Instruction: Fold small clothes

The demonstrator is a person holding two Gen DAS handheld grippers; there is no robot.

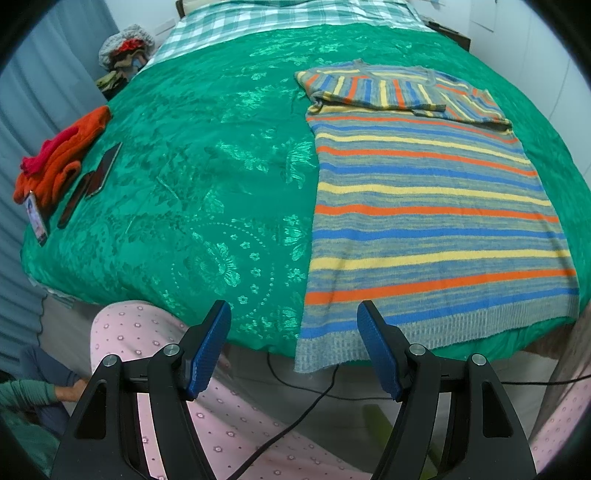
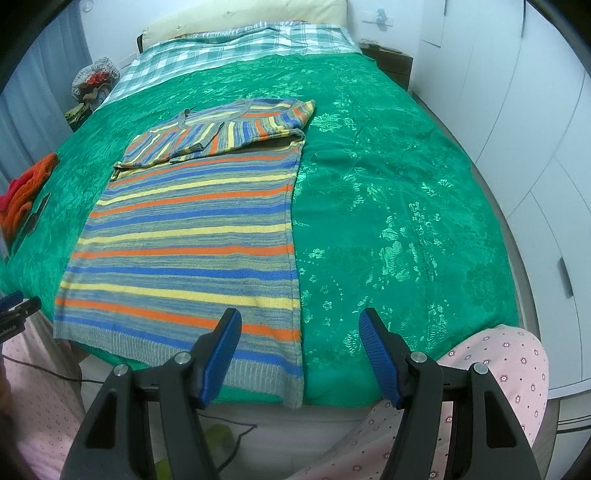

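Left wrist view, item one: our left gripper (image 1: 293, 314), jaws standing apart with nothing between the blue pads, held over the near edge of the bed. Item two: the striped sweater (image 1: 428, 206), grey knit with orange, blue and yellow bands, laid flat on the green bedspread (image 1: 207, 177), both sleeves folded in across the chest, ribbed hem hanging just over the near edge. Seen only from this side: an orange garment (image 1: 62, 155) with a red piece tucked against it at the bed's far left, two dark flat devices (image 1: 103, 170) just beside it, probably phones though we cannot be sure at this size, and a small card (image 1: 37, 218) near the corner. A black cable (image 1: 295, 424) runs across the floor below.

Right wrist view: our right gripper (image 2: 300, 325), jaws likewise apart and empty, its left pad over the sweater's hem corner, not touching so far as we can tell. Shown only here: white wardrobe doors (image 2: 524, 122) along the right wall, a dark nightstand (image 2: 395, 62) and a cream headboard cushion (image 2: 243, 18).

Common to both: checked green-and-white sheet (image 2: 236, 48) beyond the bedspread, a heap of clothes (image 1: 123, 51) beside the bed's far left corner, blue curtains (image 1: 44, 92), and pink dotted trouser legs (image 1: 147, 332) below the grippers.
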